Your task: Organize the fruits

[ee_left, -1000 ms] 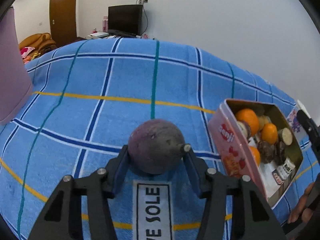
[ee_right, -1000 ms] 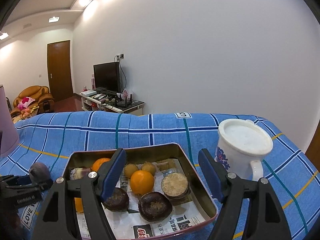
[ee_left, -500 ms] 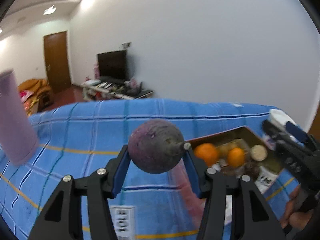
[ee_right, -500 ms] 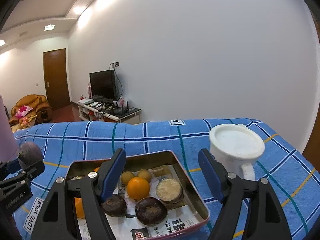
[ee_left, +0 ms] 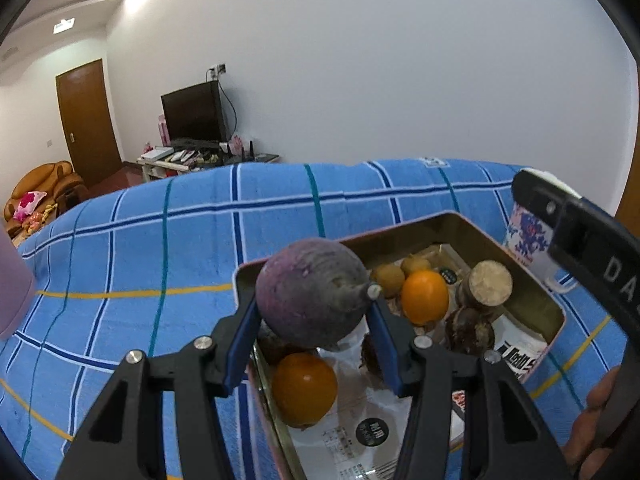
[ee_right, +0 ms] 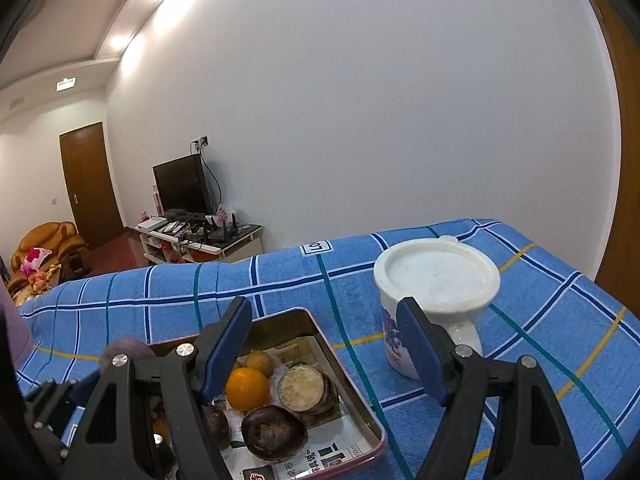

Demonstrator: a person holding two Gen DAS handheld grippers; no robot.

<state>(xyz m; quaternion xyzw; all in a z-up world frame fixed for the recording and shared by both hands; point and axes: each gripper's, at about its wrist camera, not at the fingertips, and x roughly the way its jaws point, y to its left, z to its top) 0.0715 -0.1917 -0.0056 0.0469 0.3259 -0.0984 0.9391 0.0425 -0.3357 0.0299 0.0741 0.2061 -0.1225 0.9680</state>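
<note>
Passion fruit (ee_left: 312,294), purple and round with a short stem stub at its right, sits clamped between the blue pads of the left tongs (ee_left: 314,320), lifted above the near left corner of the metal tin (ee_left: 532,300). From the right wrist view the same fruit (ee_right: 126,350) peeks out behind the black frame of the left tongs (ee_right: 52,404), at the tin's left edge.

The tin (ee_right: 348,380) rests on a blue plaid tablecloth (ee_left: 160,248) and is lined with printed paper (ee_left: 360,436). Inside it lie two oranges, one near the front (ee_left: 304,388) and one further back (ee_left: 425,297), two small yellowish-brown fruits (ee_left: 390,278) just behind the far orange, a halved fruit standing with its pale cut face up (ee_left: 490,284), and several dark wrinkled passion fruits (ee_left: 470,330) near it.

Right tongs (ee_right: 324,344) stand released, with nothing between the blue pads (ee_right: 226,340); they hang over the tin's far right corner, one pad above the fruit, the other in front of the white mug (ee_right: 436,288). That mug, with a blue and red print and a white lid, stands upright on the cloth just beside the tin's right side. In the left wrist view the right tongs' black body (ee_left: 580,236) crosses the right edge, partly hiding the mug (ee_left: 528,236), and fingers of the person's right hand (ee_left: 592,420) show below it.

A pale purple object (ee_left: 12,280) stands at the far left edge of the cloth.
</note>
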